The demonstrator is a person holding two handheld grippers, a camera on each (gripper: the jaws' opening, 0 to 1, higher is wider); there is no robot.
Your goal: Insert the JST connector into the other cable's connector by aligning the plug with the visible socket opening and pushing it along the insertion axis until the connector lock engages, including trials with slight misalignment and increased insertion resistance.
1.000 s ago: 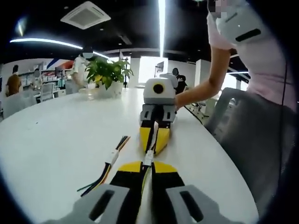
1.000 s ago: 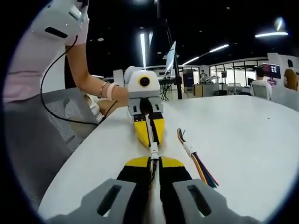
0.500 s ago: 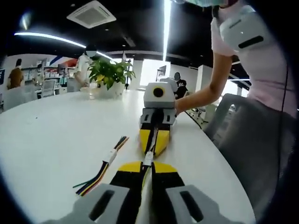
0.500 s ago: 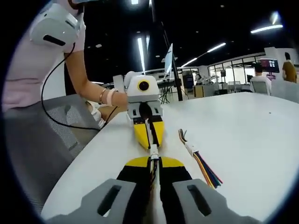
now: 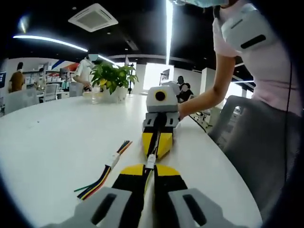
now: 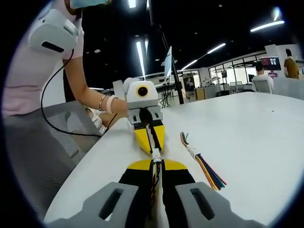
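In the left gripper view my left gripper (image 5: 150, 167) stands shut on a thin cable whose white JST connector (image 5: 151, 161) pokes out past the tips. The right gripper (image 5: 155, 156) faces it nose to nose, its yellow jaws closed on the other cable. The two connectors meet in the small gap between the tips; I cannot tell whether they are locked. In the right gripper view my right gripper (image 6: 157, 163) is shut on its cable, the white connector (image 6: 156, 155) lies just ahead, and the left gripper (image 6: 151, 150) points back at it.
A spare cable (image 5: 107, 170) with a white connector and coloured wires lies on the white table (image 5: 52, 142), seen also as the spare cable (image 6: 200, 162). A potted plant (image 5: 111, 76) stands far back. A person (image 5: 256, 61) sits at the table's edge in a grey chair (image 6: 42, 142).
Both views have shifted slightly with the hands. The grippers stay tip to tip with the connectors between them; the spare cable has not moved.
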